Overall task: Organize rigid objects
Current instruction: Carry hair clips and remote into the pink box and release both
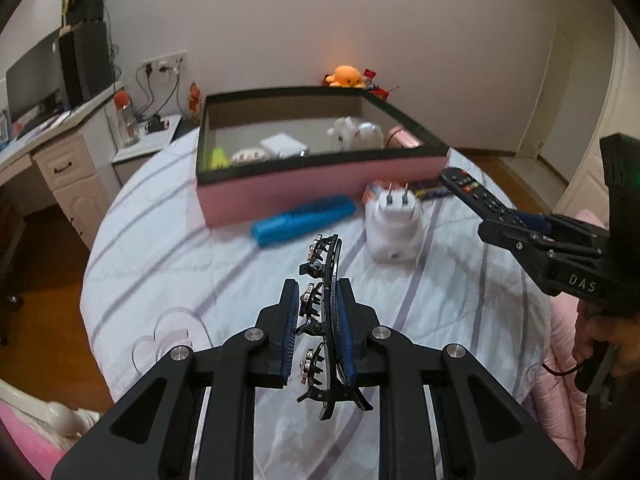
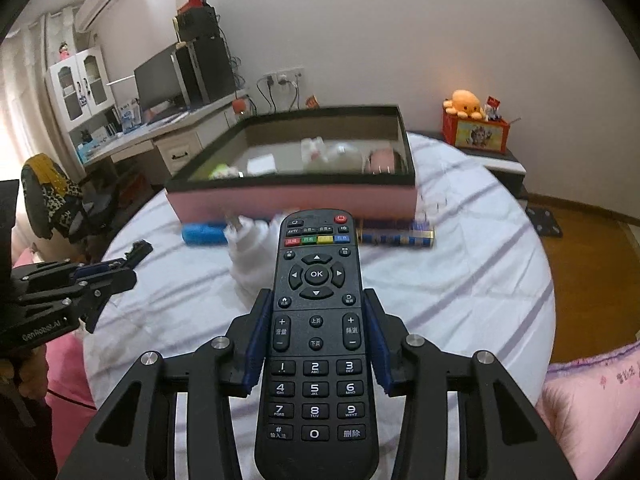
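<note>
Risk of slip from both grips above the bed.
Left gripper point(image 1: 318, 334) is clenched on a thin black hair clip point(image 1: 323, 320), held only by its edge; it could twist out. Right gripper point(image 2: 316, 340) clamps the remote point(image 2: 316, 320) near mid-length, its nose overhanging and liable to tip. Both are short of the pink box point(image 1: 320, 192); the white charger point(image 1: 394, 226) stands between.
</note>
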### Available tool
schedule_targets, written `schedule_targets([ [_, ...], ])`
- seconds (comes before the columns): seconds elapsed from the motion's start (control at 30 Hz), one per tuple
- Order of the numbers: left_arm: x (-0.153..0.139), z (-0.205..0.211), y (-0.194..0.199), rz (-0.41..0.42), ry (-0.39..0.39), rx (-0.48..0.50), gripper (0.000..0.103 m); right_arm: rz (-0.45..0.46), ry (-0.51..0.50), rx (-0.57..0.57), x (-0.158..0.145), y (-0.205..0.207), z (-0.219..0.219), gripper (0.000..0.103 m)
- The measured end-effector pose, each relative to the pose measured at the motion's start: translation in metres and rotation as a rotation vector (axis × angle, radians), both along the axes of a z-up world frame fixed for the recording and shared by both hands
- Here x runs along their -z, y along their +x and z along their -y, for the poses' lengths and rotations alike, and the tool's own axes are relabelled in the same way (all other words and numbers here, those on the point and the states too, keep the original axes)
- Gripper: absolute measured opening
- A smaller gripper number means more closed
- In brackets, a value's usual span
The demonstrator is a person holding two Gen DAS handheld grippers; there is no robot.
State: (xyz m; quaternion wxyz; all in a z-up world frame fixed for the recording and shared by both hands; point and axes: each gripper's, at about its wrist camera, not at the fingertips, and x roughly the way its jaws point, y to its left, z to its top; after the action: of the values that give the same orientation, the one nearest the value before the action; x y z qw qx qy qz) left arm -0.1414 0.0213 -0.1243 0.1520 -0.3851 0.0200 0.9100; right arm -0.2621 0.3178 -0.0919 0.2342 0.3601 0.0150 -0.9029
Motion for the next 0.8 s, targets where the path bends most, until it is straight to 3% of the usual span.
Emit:
schedule_targets([
  [0.2, -0.027, -0.008, -0.025, -0.047, -0.018, 0.039, 0.019, -0.048, 0.016, -0.036, -0.027, -0.021, 0.011, 0.045],
  [0.47, -0.063, -0.020, -0.096, -0.079, -0.005, 0.070, 0.019, -0.099, 0.079, -0.084, -0.055, -0.069, 0.028, 0.045],
  [0.8, -0.049, -0.023, -0.194, -0.024, -0.063, 0.053, 0.019, -0.045, 0.136, -0.094, -0.048, -0.168, 0.056, 0.045],
])
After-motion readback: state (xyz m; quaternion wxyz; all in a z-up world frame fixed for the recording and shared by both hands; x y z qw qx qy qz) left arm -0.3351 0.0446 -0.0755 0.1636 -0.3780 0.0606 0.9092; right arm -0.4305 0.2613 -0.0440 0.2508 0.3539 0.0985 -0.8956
